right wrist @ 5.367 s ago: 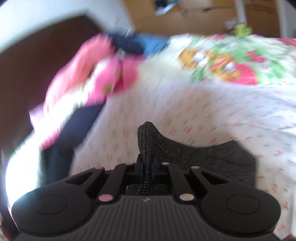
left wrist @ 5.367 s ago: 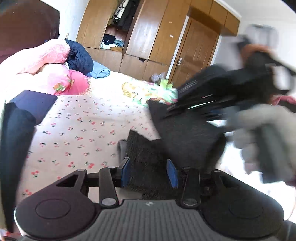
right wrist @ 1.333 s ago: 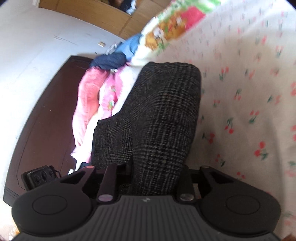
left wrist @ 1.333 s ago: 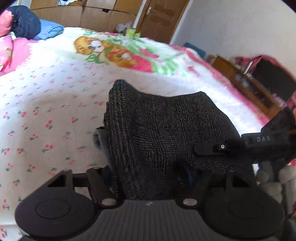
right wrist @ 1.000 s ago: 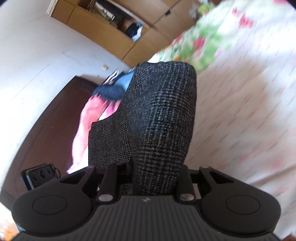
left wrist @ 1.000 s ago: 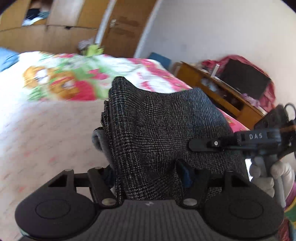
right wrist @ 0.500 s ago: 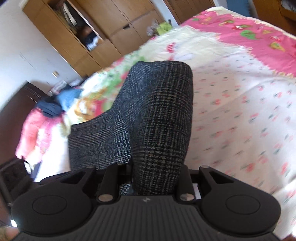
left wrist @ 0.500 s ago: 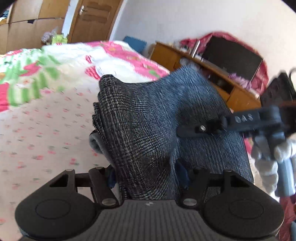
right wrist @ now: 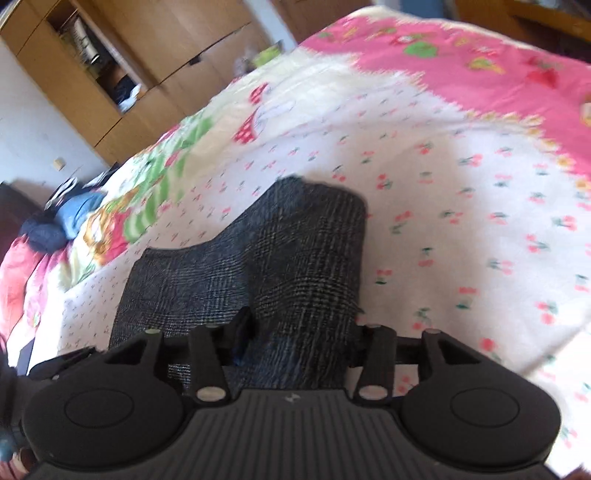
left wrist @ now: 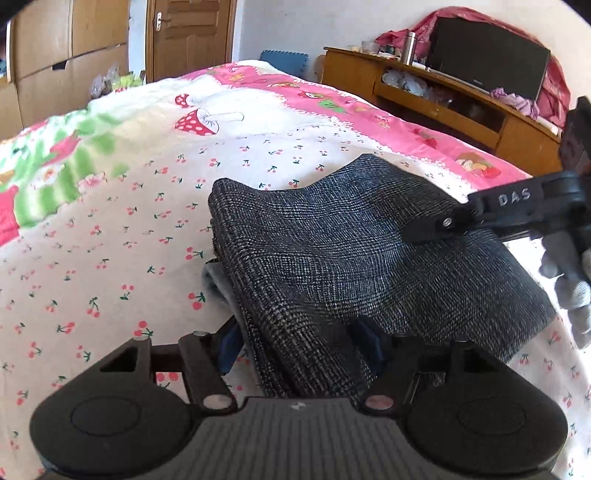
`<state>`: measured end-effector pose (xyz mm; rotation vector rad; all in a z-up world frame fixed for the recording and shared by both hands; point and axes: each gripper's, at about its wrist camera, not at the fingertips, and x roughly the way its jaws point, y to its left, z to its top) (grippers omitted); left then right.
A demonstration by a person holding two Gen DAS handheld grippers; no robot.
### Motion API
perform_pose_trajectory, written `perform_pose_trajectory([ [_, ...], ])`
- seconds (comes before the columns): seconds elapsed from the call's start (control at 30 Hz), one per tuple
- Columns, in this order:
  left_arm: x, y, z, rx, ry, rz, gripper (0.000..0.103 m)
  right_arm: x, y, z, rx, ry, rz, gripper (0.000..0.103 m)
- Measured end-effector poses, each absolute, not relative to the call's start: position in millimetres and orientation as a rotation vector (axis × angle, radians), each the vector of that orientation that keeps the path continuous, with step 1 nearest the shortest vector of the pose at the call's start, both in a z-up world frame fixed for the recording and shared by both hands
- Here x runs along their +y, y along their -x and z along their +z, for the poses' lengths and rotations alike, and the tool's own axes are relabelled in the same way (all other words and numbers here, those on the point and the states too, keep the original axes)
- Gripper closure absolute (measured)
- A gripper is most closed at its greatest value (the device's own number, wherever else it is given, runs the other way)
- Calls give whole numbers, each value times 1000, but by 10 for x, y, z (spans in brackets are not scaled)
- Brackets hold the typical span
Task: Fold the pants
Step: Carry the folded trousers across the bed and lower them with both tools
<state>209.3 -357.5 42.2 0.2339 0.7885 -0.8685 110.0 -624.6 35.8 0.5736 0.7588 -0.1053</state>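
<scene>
Grey-black check pants [left wrist: 351, 258] already folded down to a thick, compact bundle, several layers stacked at one side, pale lining peeking out underneath. Resting flat on the cherry-print middle of the bed [left wrist: 110, 240], short of the pink border and well off the far corners. Folding itself looks done; apparently only letting go and pulling both tools clear left, maybe a quick flattening of the raised top corner. Left gripper [left wrist: 297, 343] at the near end of the bundle, cloth between the jaws, jaws just now easing wider, one blue pad showing bare beside the cloth, so reads as apart and not clamped. Right gripper [right wrist: 297, 332] likewise straddling its end of the pants [right wrist: 295, 266], jaws just now spreading, cloth between them but a dark gap at one pad, so loose, not pinching. Left wrist view only: one finger of the right tool lying across the top of the bundle, gloved hand [left wrist: 569, 280] behind it, wooden TV cabinet [left wrist: 443, 92] past the pink border, closed door [left wrist: 188, 33], sharp look at the stacked layers. Right wrist view only, and blurred: open wardrobe [right wrist: 110, 66], heap of blue and pink clothes [right wrist: 55, 229] at the far corner of the bed [right wrist: 461, 221], step-shaped outline of the bundle seen from the other end. No full outline of the pants in either view, so neatness of the hidden near edges not checkable.
</scene>
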Motion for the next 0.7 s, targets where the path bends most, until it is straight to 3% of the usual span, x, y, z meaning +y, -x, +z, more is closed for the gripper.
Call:
perform_pose_trajectory([
  [0.4, -3642, -1962, 589, 722, -334, -818, 24, -5731, -684, 1036, 402, -461, -220, 55],
  [0.7, -3698, -1895, 584, 702, -401, -802, 24, -5566, -890, 589, 496, -454, -230, 56],
])
